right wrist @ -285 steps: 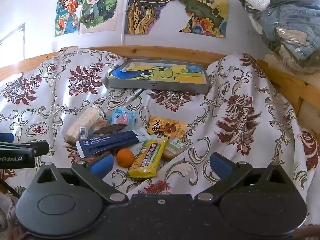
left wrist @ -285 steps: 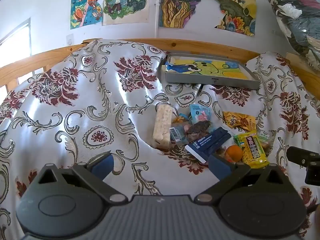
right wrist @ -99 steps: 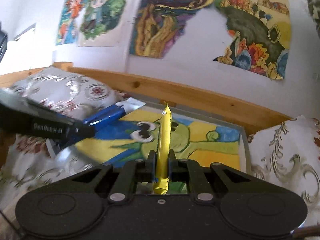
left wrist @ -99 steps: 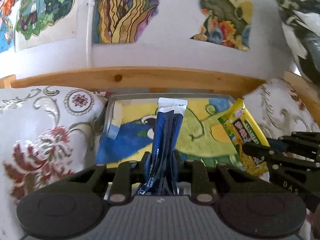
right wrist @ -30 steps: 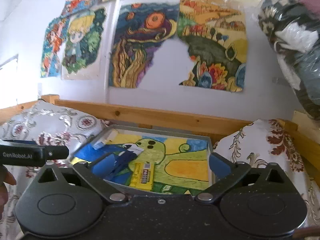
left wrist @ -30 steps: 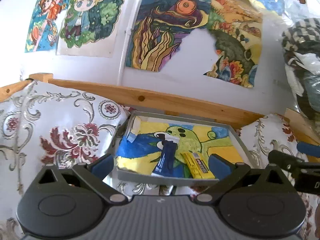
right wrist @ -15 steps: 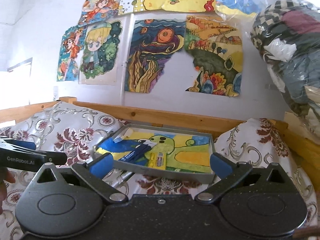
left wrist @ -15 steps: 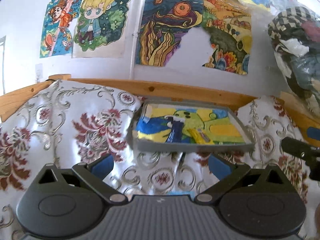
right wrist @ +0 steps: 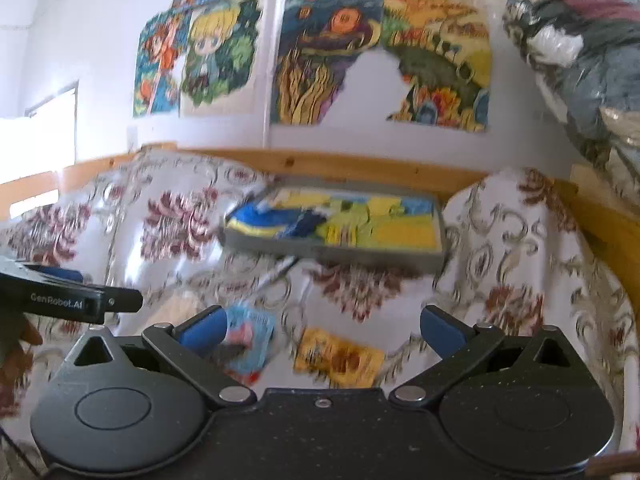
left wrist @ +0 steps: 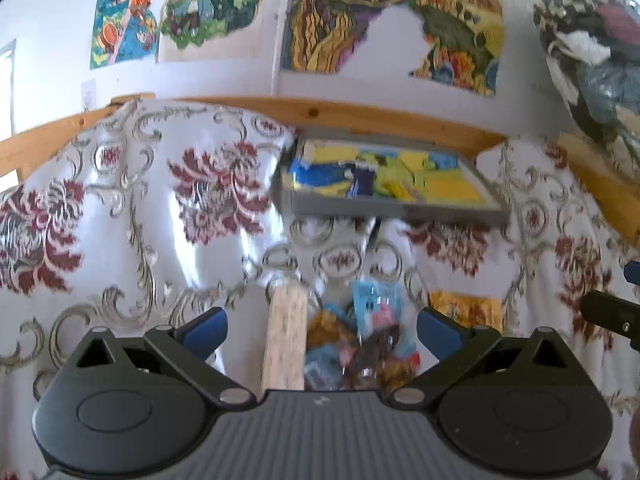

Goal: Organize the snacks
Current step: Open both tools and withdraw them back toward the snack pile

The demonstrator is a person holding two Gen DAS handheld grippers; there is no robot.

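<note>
Both tongs have drawn back from the grey tray (left wrist: pixel 400 212), and the loose snacks on the bed have come into view again. The dark blue packet (left wrist: pixel 362 184) and the yellow packet (left wrist: pixel 394 188) lie side by side inside the tray, which sits at the far edge of the bed against the wooden rail (left wrist: pixel 360 116). The left tongs (left wrist: pixel 322 326) are spread wide and empty above the pale wafer bar (left wrist: pixel 285 340), the light blue packet (left wrist: pixel 376 304) and a blurred heap of wrappers just beside it. The right tongs (right wrist: pixel 323 326) are likewise wide apart and hold nothing, over the orange packet (right wrist: pixel 338 356). Between tray and heap the floral bedcover (left wrist: pixel 160 208) lies bare but rumpled, rising in folds to the left and right. Behind the rail, the white wall carries colourful drawings (right wrist: pixel 312 64); a bagged bundle of clothes (right wrist: pixel 580 52) fills the upper right.
</note>
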